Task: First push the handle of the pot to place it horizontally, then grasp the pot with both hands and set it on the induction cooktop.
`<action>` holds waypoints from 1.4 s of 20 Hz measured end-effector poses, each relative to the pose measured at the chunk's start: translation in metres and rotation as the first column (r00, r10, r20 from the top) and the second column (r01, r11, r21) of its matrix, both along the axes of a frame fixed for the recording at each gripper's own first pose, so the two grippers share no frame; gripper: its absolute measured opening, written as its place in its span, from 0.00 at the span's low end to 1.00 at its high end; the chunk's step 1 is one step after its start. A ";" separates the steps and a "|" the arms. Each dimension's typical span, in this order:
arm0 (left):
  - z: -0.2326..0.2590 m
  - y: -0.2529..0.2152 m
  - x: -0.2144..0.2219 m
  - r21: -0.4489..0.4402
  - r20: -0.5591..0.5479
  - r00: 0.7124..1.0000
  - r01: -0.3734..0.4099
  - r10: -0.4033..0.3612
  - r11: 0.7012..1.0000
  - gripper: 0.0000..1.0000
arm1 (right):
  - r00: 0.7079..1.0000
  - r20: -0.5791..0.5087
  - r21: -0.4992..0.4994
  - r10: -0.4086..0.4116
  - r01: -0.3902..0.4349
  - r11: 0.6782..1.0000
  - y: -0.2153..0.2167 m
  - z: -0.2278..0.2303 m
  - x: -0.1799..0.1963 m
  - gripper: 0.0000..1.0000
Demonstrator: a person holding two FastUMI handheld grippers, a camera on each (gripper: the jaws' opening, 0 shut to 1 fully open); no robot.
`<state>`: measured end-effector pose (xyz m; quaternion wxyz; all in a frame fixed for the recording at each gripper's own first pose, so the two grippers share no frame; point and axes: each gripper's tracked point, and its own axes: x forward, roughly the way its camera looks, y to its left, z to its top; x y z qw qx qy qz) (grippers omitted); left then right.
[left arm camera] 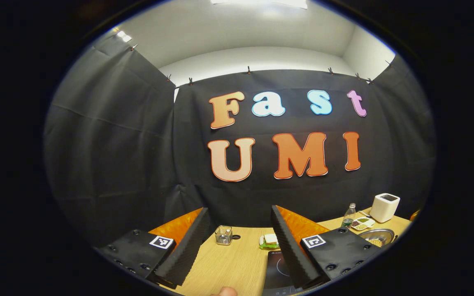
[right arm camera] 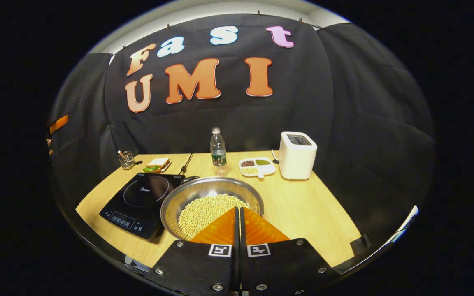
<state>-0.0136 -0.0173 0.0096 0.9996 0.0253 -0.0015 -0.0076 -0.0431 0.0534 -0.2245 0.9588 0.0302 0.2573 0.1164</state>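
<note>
- A staged recording booth, not a real kitchen: black cloth (right arm camera: 344, 102) is clipped up as walls beneath a plain white ceiling (left arm camera: 253, 37).
- One wooden table (right arm camera: 303, 205) carries kitchen props: induction cooktop (right arm camera: 144, 197), toaster (right arm camera: 297, 155), water bottle (right arm camera: 218, 147), sandwich (right arm camera: 156, 164).

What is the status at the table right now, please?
Left gripper open, holding nothing. Right gripper shut, empty, above pot's near rim. Pot of beans on table beside induction cooktop, not yet on it. Cooktop surface bare.
</note>
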 end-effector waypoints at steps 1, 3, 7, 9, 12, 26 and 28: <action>0.000 0.000 0.000 0.000 0.000 1.000 0.000 0.000 1.000 0.99 | 1.000 -0.027 0.007 0.009 -0.008 1.000 0.004 -0.010 -0.002 0.00; -0.002 0.000 -0.001 0.002 -0.003 1.000 0.000 0.000 1.000 0.99 | 0.997 -0.075 0.014 0.026 -0.025 1.000 0.011 -0.030 -0.007 0.00; -0.007 0.004 -0.001 0.003 -0.013 1.000 -0.008 0.008 1.000 0.99 | 0.985 -0.158 0.021 0.061 -0.058 0.998 0.023 -0.064 -0.019 0.00; -0.010 0.005 0.000 -0.002 -0.019 1.000 -0.011 0.011 1.000 0.99 | 0.977 -0.199 0.018 0.074 -0.071 0.997 0.026 -0.080 -0.025 0.00; -0.015 0.006 0.003 -0.005 -0.028 1.000 -0.011 0.011 1.000 0.99 | 0.963 -0.252 0.009 0.097 -0.098 0.995 0.033 -0.102 -0.035 0.00; -0.023 0.009 0.006 -0.002 -0.052 0.998 -0.019 0.019 1.000 0.99 | 0.937 -0.346 0.035 0.042 -0.032 0.999 0.028 -0.145 -0.027 0.00; -0.023 0.010 0.008 -0.001 -0.055 0.998 -0.021 0.021 1.000 0.99 | 0.936 -0.350 0.052 0.031 -0.014 0.999 0.025 -0.146 -0.024 0.00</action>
